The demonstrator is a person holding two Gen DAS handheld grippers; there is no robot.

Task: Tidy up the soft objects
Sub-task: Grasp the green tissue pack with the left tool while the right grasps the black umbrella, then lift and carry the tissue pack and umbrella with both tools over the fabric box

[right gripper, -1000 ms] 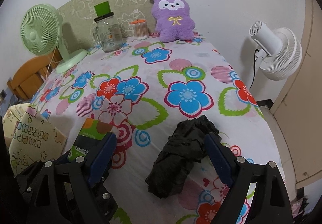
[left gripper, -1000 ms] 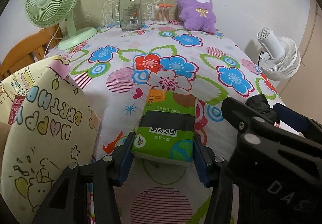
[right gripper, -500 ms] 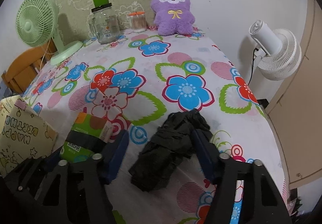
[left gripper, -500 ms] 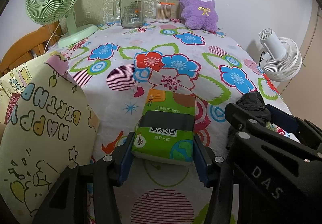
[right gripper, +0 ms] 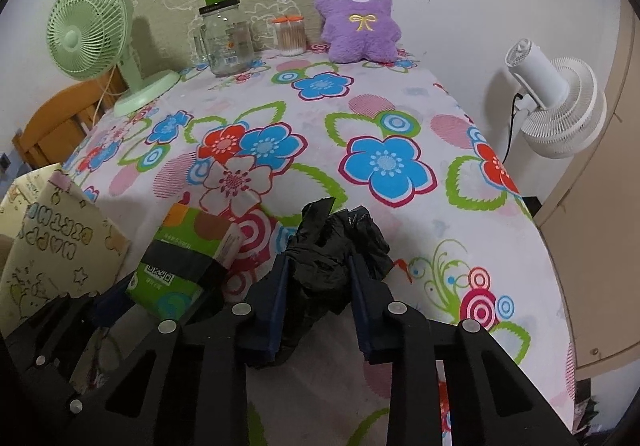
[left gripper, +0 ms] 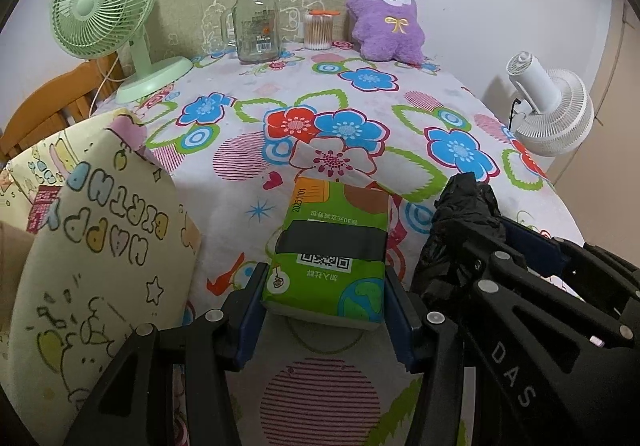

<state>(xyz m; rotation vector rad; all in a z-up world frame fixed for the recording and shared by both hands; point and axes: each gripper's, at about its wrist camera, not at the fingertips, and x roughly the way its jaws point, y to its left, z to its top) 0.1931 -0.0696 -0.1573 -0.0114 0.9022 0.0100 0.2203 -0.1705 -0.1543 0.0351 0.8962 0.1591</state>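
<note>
A green tissue pack [left gripper: 332,254] lies on the flowered tablecloth [left gripper: 360,105], and my left gripper [left gripper: 325,286] is shut on its near end, pads against both sides. To its right a crumpled black plastic bag [right gripper: 332,258] sits between the fingers of my right gripper [right gripper: 318,280]. Those jaws are closing and both pads press into the bag. The left wrist view shows the bag [left gripper: 464,213] bulging out above the right gripper's fingers [left gripper: 532,246]. In the right wrist view the tissue pack [right gripper: 180,258] appears at lower left.
A "Happy Birthday" paper bag [left gripper: 100,246] stands at the table's left edge beside a wooden chair [left gripper: 48,105]. Along the far wall are a green fan [left gripper: 104,5], a glass jar [left gripper: 256,25], a cotton swab tub [left gripper: 319,29] and a purple plush [left gripper: 386,21]. A white fan [left gripper: 552,105] stands off the right side.
The right gripper's jaws have come together from wide apart onto the black bag, squeezing it narrower. The left gripper and the tissue pack have stayed where they were.
</note>
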